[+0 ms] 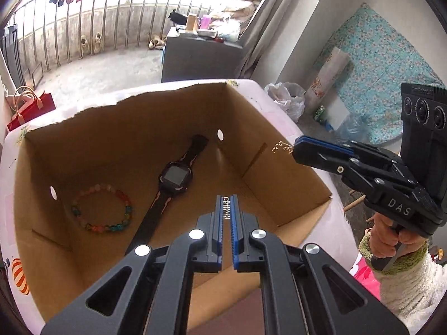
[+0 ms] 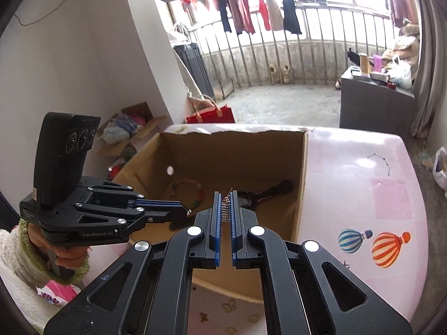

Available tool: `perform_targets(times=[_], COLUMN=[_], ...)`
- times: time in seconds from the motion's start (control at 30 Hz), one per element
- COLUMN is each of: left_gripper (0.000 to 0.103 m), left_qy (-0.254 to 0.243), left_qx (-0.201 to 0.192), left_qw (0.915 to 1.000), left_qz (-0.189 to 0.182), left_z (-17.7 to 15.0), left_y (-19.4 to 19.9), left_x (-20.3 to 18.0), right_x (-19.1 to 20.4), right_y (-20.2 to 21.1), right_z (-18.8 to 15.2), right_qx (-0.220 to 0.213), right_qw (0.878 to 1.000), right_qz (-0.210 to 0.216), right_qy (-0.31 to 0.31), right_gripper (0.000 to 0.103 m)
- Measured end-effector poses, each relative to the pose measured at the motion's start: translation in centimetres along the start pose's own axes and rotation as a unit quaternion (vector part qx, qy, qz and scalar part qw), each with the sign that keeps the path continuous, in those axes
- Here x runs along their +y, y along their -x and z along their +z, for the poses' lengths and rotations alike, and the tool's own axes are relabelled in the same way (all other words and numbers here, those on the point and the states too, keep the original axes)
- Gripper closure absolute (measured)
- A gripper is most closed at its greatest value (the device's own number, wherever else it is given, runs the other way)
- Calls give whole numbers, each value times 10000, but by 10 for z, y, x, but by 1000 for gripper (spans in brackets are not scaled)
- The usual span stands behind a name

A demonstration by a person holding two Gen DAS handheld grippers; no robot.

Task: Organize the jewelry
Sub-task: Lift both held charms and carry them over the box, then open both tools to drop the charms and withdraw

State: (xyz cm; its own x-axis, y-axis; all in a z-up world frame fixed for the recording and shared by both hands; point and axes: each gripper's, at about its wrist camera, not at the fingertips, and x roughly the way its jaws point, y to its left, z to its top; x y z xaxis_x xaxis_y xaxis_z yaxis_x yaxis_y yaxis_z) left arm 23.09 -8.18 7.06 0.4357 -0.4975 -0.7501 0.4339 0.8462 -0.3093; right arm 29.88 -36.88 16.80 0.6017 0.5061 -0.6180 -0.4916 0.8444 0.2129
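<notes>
An open cardboard box (image 1: 117, 139) stands on a pink table (image 2: 363, 184). Inside lie a black watch (image 1: 170, 184) and a coloured bead bracelet (image 1: 103, 209); both show partly in the right wrist view, the watch (image 2: 268, 192) and the bracelet (image 2: 192, 192). My left gripper (image 1: 226, 203) is shut on a small silvery chain (image 1: 226, 209) over the box's near edge; it also shows from the side (image 2: 184, 212). My right gripper (image 2: 226, 201) is shut on a thin gold chain (image 2: 226, 206), held over the box's right wall (image 1: 282, 148).
A red bag (image 2: 212, 114) and an open carton of clothes (image 2: 128, 131) stand on the floor beyond the table. A grey cabinet (image 1: 195, 53) with clutter stands by the balcony railing. Balloon stickers (image 2: 385, 248) mark the tabletop right of the box.
</notes>
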Motion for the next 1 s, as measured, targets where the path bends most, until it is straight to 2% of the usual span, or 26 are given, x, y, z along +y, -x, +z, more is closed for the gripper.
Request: perform_targets(times=[0.13, 0.23, 0.33, 0.43, 0.6, 0.77, 0.87, 1.0], left_gripper=[98, 98, 98, 98, 98, 98, 98, 97], left_qy=[334, 476, 729, 744, 968, 1016, 803, 416], left_qx=[519, 757, 944, 1018, 1111, 939, 545, -136], left_qw=[9979, 9958, 9923, 9917, 9886, 9898, 9951, 9988], left_qz=[-190, -171, -324, -241, -308, -328, -192, -210], left_z=[13, 18, 22, 22, 18, 17, 15, 1], left_y=[-34, -53, -61, -61, -62, -54, -36, 9], left_x=[11, 15, 21, 20, 28, 28, 24, 15], right_x=[-14, -19, -20, -20, -23, -27, -28, -21], right_y=[-37, -47, -51, -47, -41, -27, -5, 34], right_z=[8, 9, 12, 13, 15, 15, 13, 3], right_qx=[540, 781, 832, 778, 667, 451, 159, -274], right_qw=[9984, 9964, 9953, 9952, 9963, 9978, 9990, 9989], right_qz=[-150, -279, -415, -507, -526, -480, -366, -252], right_qy=[38, 159, 255, 308, 161, -45, -188, -281], right_gripper=[99, 99, 96, 95, 95, 94, 90, 80])
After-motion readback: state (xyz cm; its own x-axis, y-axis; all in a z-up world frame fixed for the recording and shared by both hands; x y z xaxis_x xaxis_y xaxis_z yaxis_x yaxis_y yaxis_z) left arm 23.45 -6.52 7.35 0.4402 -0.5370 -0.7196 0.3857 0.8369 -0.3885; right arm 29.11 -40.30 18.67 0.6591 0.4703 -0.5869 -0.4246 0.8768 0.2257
